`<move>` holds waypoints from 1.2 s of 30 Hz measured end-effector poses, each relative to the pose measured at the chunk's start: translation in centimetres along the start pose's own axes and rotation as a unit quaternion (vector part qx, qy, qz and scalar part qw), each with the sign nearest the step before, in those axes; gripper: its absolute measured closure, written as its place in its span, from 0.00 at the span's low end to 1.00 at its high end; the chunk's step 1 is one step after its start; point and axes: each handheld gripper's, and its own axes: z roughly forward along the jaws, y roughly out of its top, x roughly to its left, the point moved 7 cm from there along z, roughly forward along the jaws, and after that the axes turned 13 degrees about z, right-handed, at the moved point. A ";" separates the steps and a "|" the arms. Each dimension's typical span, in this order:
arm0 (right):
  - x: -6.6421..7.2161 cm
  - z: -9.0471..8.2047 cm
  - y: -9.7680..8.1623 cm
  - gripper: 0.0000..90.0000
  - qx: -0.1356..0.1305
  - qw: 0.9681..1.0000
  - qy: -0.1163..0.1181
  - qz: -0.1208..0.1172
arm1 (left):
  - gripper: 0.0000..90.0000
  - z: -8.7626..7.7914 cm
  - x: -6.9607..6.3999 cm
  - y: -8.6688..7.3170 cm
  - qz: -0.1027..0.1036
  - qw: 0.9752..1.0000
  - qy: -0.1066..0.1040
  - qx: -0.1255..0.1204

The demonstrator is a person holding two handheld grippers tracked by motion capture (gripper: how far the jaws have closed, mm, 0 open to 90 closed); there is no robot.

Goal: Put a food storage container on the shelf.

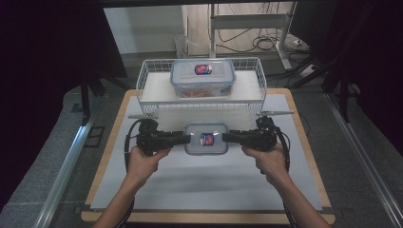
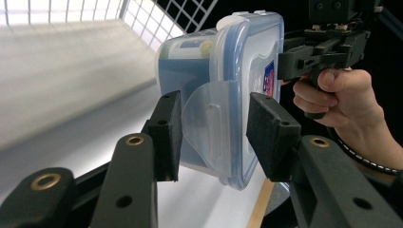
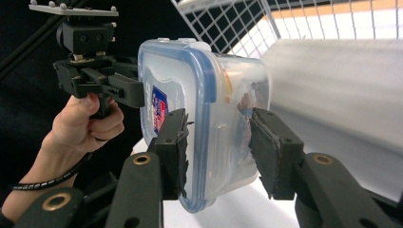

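Clear lidded container (image 1: pixel 206 138) at frame centre, clamped at both ends: left gripper (image 1: pixel 187 139) and right gripper (image 1: pixel 225 138) each part-closed on a side latch. Risk: uneven pull tilting it, slipping off smooth flaps, clipping wire basket (image 1: pixel 147 78) above

1. The left gripper (image 2: pixel 214 133) has its two black jaws closed on the end of a clear plastic food box with a blue-rimmed lid (image 2: pixel 223 80), over the side latch.
2. The box is off the white tabletop (image 2: pixel 71 95).
3. Beyond it, the right gripper (image 2: pixel 328 52) sits in a hand (image 2: pixel 342 99).
4. A white wire rack (image 2: pixel 157 19) stands behind.
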 end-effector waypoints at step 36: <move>4.5 -0.9 10.9 0.64 -0.053 0.998 0.002 -0.017 | 0.64 -2.6 2.4 11.0 -0.002 0.998 0.012 -0.054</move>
